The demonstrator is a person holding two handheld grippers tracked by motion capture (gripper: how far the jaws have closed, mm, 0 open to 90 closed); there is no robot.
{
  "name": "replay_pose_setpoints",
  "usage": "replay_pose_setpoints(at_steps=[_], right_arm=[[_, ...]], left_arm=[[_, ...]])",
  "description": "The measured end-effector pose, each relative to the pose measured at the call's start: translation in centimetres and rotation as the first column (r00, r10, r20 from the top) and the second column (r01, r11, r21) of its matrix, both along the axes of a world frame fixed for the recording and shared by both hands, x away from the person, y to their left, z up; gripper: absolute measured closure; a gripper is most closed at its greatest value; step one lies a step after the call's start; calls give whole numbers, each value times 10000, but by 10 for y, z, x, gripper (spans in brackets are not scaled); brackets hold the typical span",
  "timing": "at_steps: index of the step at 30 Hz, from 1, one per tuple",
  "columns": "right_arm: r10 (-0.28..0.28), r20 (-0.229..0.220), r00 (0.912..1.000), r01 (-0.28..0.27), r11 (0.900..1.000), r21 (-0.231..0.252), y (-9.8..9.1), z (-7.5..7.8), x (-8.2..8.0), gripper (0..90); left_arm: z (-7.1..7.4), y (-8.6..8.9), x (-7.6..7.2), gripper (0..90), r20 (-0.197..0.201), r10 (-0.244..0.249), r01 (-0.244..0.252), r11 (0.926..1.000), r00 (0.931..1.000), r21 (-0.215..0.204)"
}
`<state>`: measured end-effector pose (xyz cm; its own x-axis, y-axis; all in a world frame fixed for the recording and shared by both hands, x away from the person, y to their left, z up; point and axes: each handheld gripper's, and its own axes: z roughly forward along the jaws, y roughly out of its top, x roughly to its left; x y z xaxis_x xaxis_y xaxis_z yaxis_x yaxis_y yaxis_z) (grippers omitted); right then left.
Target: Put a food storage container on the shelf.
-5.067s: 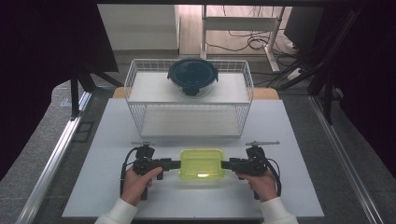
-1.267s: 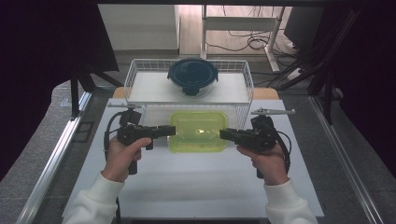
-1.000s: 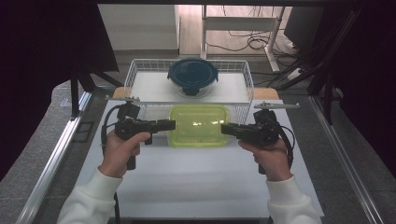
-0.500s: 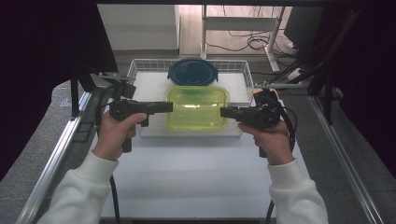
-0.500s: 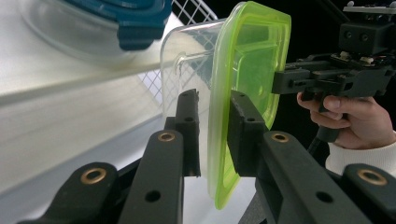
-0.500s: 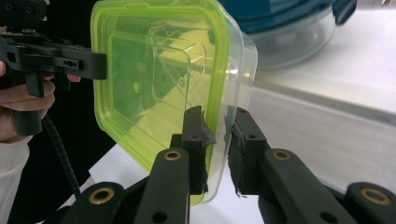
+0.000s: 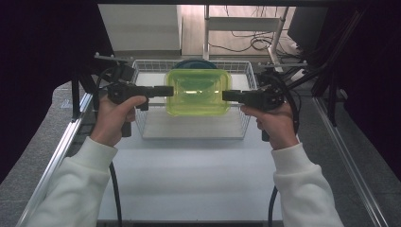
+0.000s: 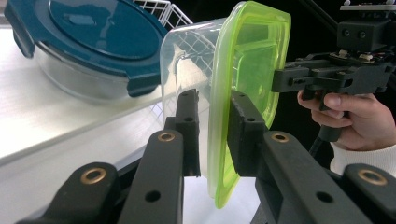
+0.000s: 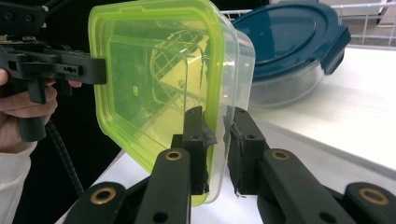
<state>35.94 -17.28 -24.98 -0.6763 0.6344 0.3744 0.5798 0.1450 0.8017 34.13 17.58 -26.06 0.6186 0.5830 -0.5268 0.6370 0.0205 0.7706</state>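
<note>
White tabletop (image 7: 189,175) fills the near part of the scene, with 1 wire basket (image 7: 142,106) standing at its far edge, and 1 clear container with a lime-green lid (image 7: 197,92) hangs in the air above that basket, between the 2 tongs. Left gripper (image 7: 165,91) pinches the container's left rim and right gripper (image 7: 228,96) pinches its right rim, each with 1 jaw on the lid and 1 on the clear wall. 1 glass bowl with a dark blue lid (image 8: 88,42) sits in the basket's far part, and no writing can be read.
</note>
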Motion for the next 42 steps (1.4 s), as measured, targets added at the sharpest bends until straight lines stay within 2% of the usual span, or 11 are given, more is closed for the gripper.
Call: replay_pose_setpoints(at_steps=[9, 18, 21, 25, 34, 39, 42], right_arm=[[-41, -28, 10000, 41, 10000, -67, 4, 6, 22, 779], [-69, -14, 10000, 69, 10000, 51, 5, 14, 44, 778], [-124, -79, 9999, 124, 9999, 8, 6, 15, 55, 778], [-87, -251, 9996, 92, 9998, 196, 6, 16, 68, 779], [-127, -411, 9991, 135, 9997, 207, 12, 21, 88, 780], [-225, -514, 9984, 231, 9997, 103, 15, 21, 94, 781], [-289, -693, 9972, 298, 9995, 126, 17, 20, 100, 781]], left_arm=[[2, 3, 22, 766, -20, -17, 17, 10000, 10000, -87], [8, 6, 50, 766, -19, -136, 135, 9997, 9999, -190], [10, 7, 59, 766, -26, -96, 96, 9999, 10000, -109], [12, 8, 70, 766, -157, -100, 99, 9999, 9998, -111], [16, 12, 86, 767, -286, 3, -8, 9999, 9996, -158], [15, 14, 92, 767, -362, 84, -88, 9999, 9993, -120], [13, 15, 99, 767, -573, 112, -122, 9998, 9983, -159]])
